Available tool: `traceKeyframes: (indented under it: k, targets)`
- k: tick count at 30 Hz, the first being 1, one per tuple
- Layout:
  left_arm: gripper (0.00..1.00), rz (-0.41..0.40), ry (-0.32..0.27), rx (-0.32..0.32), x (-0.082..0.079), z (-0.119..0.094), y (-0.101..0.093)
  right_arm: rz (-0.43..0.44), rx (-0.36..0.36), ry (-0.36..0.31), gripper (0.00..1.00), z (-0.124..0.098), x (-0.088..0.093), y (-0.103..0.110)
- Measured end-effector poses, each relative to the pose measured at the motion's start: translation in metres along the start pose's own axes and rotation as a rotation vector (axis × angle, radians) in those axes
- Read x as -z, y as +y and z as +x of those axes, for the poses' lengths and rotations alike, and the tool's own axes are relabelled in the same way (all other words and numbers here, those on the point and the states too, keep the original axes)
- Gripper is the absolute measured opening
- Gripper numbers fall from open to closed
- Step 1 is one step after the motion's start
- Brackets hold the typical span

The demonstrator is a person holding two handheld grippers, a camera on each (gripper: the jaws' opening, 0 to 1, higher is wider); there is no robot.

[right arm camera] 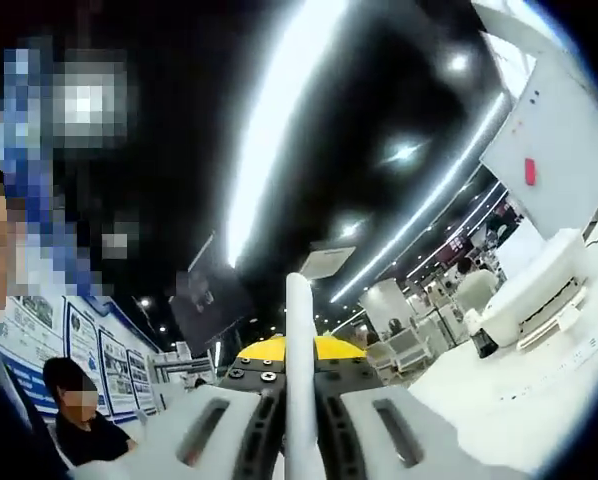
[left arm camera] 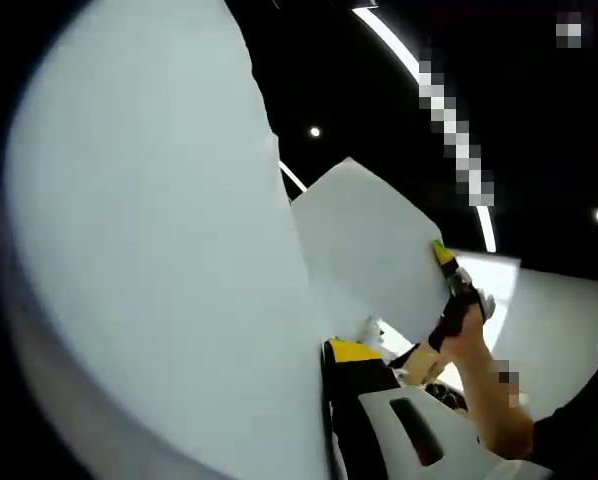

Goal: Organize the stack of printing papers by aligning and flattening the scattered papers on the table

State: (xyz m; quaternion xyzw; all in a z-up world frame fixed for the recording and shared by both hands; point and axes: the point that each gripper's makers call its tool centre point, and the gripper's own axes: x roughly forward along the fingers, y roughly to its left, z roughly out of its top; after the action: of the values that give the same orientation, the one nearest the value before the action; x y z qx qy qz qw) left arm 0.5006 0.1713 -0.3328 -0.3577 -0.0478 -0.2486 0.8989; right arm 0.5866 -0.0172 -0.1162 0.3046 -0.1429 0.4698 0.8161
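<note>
A big white sheet of printing paper [left arm camera: 149,260] is held up close in the left gripper view and hides my left gripper's left jaw. The sheet's edge runs down against the black pad of the right jaw, so my left gripper [left arm camera: 331,400] is shut on it. Farther off, a second white sheet [left arm camera: 369,250] is pinched at its right edge by the yellow-tipped right gripper [left arm camera: 444,256], with a hand [left arm camera: 471,345] behind it. I cannot tell whether the two sheets are joined. In the right gripper view, the papers [right arm camera: 297,330] stand edge-on, with my right gripper [right arm camera: 297,395] shut on them.
Both views look up at a dark ceiling with long light strips [right arm camera: 279,110]. A white table surface [left arm camera: 554,310] lies low at the right. A seated person [right arm camera: 79,425] is at the lower left, and white equipment [right arm camera: 534,290] stands at the right.
</note>
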Motion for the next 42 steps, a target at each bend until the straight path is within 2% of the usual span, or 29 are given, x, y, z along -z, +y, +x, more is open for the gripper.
traceKeyframes:
  k: [6, 14, 26, 32, 36, 42]
  targets:
    - [0.07, 0.001, 0.0, -0.001, 0.0, 0.0, 0.001, 0.054, -0.071, -0.016, 0.03, 0.001, -0.006, 0.029]
    - [0.07, 0.004, -0.004, -0.003, -0.001, 0.0, 0.0, 0.076, -0.131, -0.007, 0.03, 0.0, -0.002, 0.056]
    - [0.07, 0.007, -0.002, -0.004, 0.0, 0.001, 0.0, 0.147, -0.198, -0.014, 0.03, 0.001, -0.005, 0.078]
    - [0.07, 0.007, -0.001, -0.004, 0.0, 0.001, 0.0, 0.151, -0.207, 0.004, 0.03, 0.001, 0.0, 0.082]
    - [0.07, 0.011, 0.0, -0.005, 0.0, 0.001, 0.0, 0.198, -0.214, 0.012, 0.03, -0.001, 0.004, 0.085]
    - [0.07, 0.013, 0.004, -0.007, 0.001, 0.001, 0.001, 0.242, -0.245, -0.007, 0.03, -0.002, -0.003, 0.093]
